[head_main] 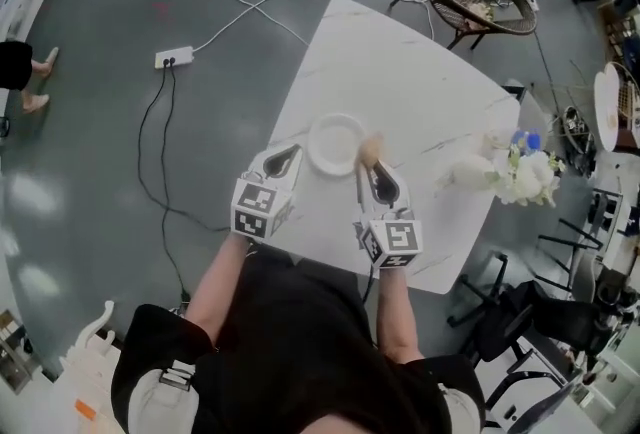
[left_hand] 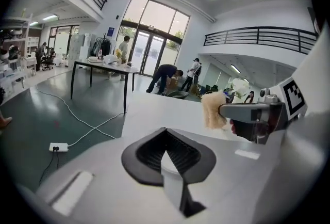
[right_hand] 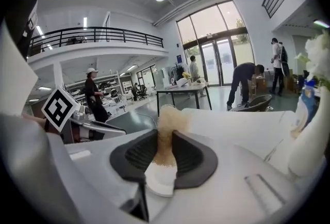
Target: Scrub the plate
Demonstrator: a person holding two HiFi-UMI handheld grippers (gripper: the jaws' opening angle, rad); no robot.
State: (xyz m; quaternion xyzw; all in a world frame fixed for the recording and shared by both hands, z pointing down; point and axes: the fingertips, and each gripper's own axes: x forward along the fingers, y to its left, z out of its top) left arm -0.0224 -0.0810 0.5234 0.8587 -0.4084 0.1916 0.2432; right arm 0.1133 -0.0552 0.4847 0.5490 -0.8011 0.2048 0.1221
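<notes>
On grey floor [head_main: 90, 152], white marble table [head_main: 400, 72], plate [head_main: 335, 142], power strip [head_main: 173, 56]

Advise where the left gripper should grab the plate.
Probably its left rim, coming from the left: the plate lies flat on the table, so only the rim offers an edge, and the right gripper holds the sponge at its right edge.

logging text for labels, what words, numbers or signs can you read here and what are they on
No words or numbers can be read in any view.
Left marker cube: black-and-white square pattern only, no letters.
Right marker cube: the same kind of pattern, no letters.
Blue sign beside the glass doors: too small to read.
</notes>
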